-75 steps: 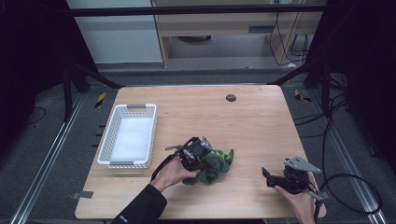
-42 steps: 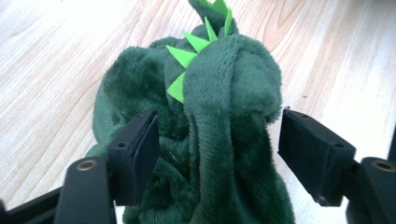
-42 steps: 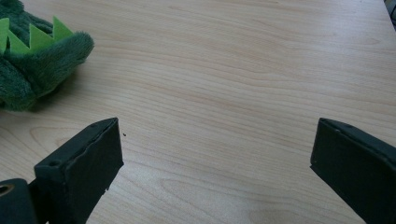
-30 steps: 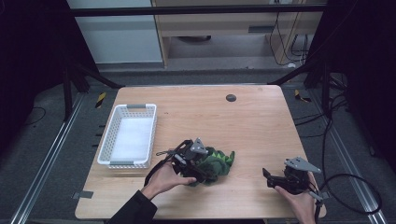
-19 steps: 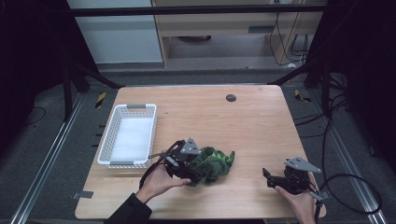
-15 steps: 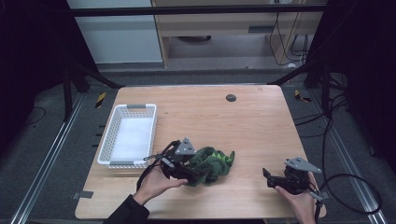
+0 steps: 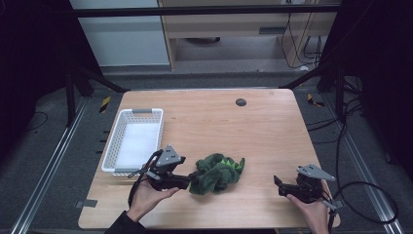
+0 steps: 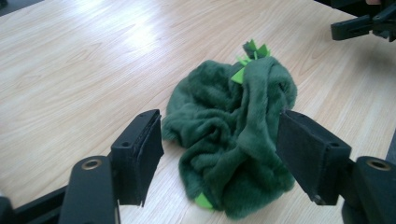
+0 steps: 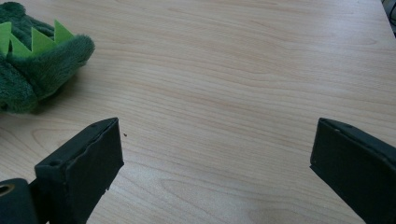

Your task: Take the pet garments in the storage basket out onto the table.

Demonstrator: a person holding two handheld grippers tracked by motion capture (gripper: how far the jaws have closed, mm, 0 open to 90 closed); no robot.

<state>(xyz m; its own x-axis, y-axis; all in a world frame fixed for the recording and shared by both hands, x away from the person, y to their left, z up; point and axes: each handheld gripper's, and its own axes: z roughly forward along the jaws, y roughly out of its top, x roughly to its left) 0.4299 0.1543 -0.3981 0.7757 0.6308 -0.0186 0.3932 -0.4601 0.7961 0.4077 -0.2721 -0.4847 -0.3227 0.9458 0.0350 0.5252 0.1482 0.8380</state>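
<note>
A crumpled green plush toy (image 7: 219,173) with light green spikes lies on the wooden table (image 7: 234,126), near its front. My left gripper (image 7: 194,178) lies low at the toy's left end and points right. In the left gripper view its jaws (image 8: 219,126) straddle the near end of the plush (image 8: 224,140); they have just been closing, with a wide gap left. The right pad (image 8: 303,154) brushes the fur and the left pad (image 8: 144,149) stands just clear. My right gripper (image 7: 277,183) rests open at the front right, its jaws (image 9: 215,135) over bare wood, the plush (image 9: 28,79) off to their left.
A white plastic basket (image 7: 134,111) stands at the table's left side, just behind my left hand. A small dark round hole (image 7: 240,102) sits near the far edge. The right gripper (image 8: 359,25) shows at the top right of the left gripper view.
My left hand has drawn back to the left, from on top of the plush to its left end. The plush shifted slightly left. The right gripper has not moved.
</note>
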